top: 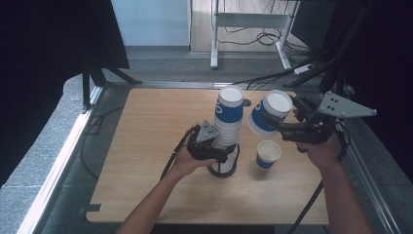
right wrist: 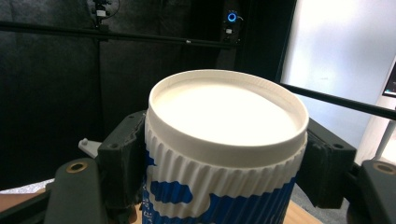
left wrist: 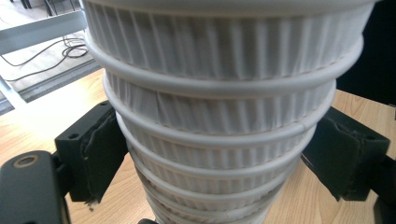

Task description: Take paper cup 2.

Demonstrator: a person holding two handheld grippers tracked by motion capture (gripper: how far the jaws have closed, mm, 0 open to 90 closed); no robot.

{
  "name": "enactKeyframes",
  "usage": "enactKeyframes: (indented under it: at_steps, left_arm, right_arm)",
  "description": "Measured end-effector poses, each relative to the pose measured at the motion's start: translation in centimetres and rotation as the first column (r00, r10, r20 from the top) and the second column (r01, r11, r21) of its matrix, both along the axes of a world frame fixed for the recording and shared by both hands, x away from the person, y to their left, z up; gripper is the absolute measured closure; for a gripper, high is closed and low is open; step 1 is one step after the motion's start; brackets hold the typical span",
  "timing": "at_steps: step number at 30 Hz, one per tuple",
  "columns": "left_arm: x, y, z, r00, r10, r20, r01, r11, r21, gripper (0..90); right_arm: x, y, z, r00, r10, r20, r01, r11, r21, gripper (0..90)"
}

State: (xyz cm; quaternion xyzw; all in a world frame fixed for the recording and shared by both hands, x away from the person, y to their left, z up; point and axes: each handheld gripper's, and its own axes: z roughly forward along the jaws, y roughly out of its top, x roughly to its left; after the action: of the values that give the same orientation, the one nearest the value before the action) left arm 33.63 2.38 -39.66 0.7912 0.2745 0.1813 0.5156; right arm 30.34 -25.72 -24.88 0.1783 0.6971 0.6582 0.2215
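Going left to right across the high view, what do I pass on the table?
Left gripper → tall stack of inverted blue-and-white ribbed paper cups → single upright blue-and-white paper cup → right gripper, clamped on an inverted cup held above the table.

A lab: black curtains (top: 44,39) flank the wooden table (top: 146,146); loose cables (top: 258,36) trail across the floor.

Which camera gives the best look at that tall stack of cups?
The high view: the whole stack of cups stands upside down, the left claw gripping near its base. The left gripper view gives a close-up of ribbed rims.
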Motion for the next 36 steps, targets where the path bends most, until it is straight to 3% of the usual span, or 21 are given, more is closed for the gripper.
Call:
enactKeyframes:
  at_steps: [25, 31, 36]
  left_arm:
    - [0.0, 0.1, 0.0, 1.0000, -0.003, -0.004, 0.003, 1.0000, 0.004, 12.6]
    - [0.2, 0.4, 0.2, 0.9996, 0.009, -0.026, -0.010, 0.9991, -0.042, 6.2]
    - [-0.3, 0.9, 0.4, 0.9994, 0.022, -0.027, -0.023, 0.9992, -0.034, 5.2]
  right_arm:
    - [-0.7, 0.9, -4.3, 0.9983, 0.024, -0.052, -0.026, 0.999, -0.034, 27.5]
    - [-0.8, 1.2, -4.9, 0.9977, 0.033, -0.059, -0.036, 0.998, -0.049, 27.5]
    - [-1.0, 1.4, -5.1, 0.9975, 0.038, -0.059, -0.041, 0.998, -0.055, 27.5]
